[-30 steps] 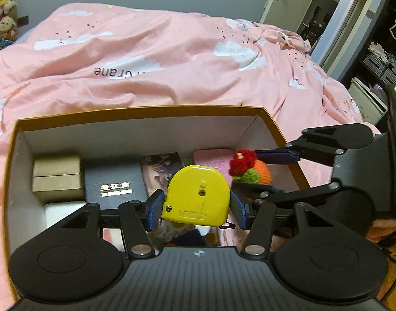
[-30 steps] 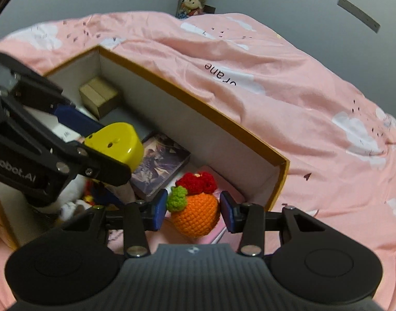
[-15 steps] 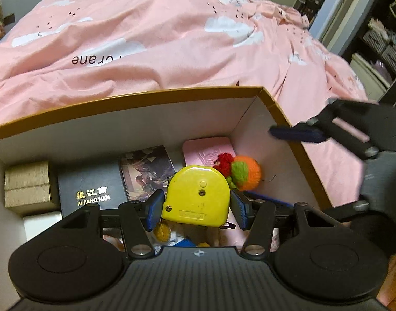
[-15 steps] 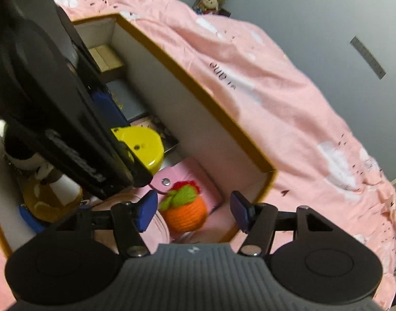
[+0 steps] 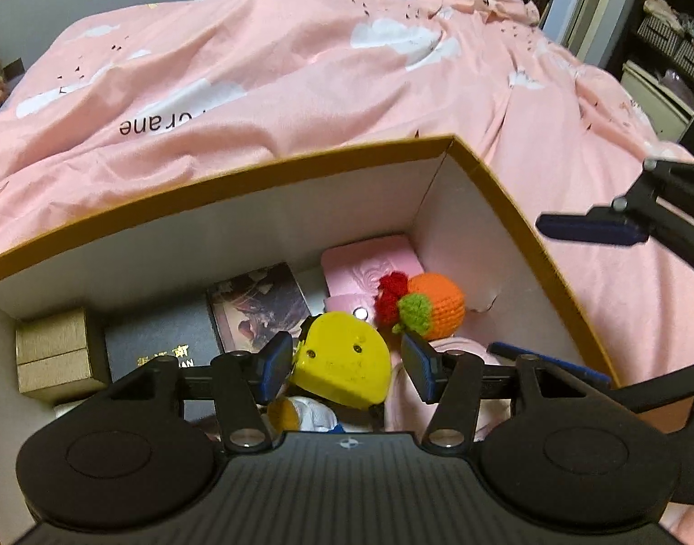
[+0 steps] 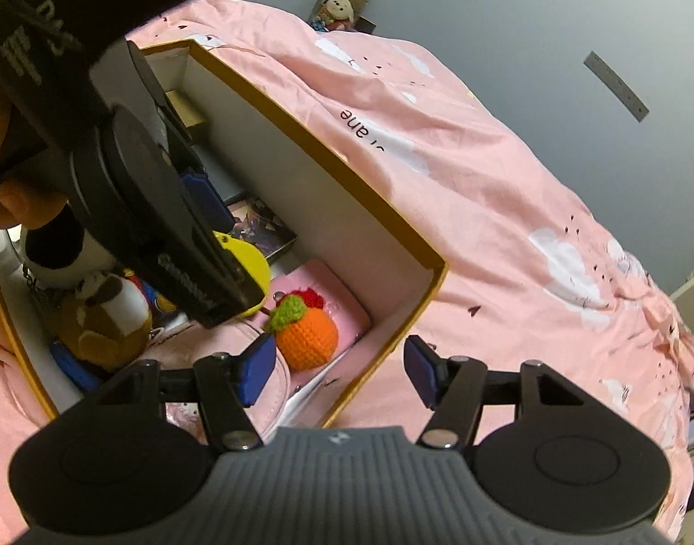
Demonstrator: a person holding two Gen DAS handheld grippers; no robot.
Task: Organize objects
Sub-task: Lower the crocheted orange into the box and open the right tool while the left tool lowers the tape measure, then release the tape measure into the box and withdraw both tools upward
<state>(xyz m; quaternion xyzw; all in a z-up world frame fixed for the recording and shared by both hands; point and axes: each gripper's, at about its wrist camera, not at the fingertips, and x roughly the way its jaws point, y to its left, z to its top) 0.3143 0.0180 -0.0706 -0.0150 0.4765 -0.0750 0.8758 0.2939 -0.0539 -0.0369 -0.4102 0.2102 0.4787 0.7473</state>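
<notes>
Left claw [image 5: 342, 365] sits low inside the box [image 5: 496, 181], jaws spread wider than the yellow tape measure [image 5: 342, 368] between them. There's a gap at the right pad and the left pad is just beside the case, so it looks let go, tilted and resting on the plush toy [image 5: 301, 415] under it. Judgement: the tape measure is a hard plastic shell, fairly heavy for its size, smooth and a bit slick. Best hold is across the two flat faces, pads square on. It's not fragile but could slide off the soft toy.

At 1 o'clock from it, the crocheted orange [image 5: 433, 311] w/ green leaf and red tuft lies on the pink wallet [image 5: 369, 268] near the box's right corner. It's prob. light, soft, squashy and grippy yarn, so pinch round the middle, not by the tuft.

Right claw [image 6: 340, 370] is wide and empty, straddling the box's near rim, w/ the orange at 11 o'clock just beyond its left pad.

Farther back, at 10–11 o'clock in the left view: picture card [image 5: 256, 304], black booklet [image 5: 160, 340] and a tan carton [image 5: 56, 354] along the far wall. These are stiff and flat, hard to lift w/o an edge. Beyond is the bed's pink duvet [image 5: 301, 68].
</notes>
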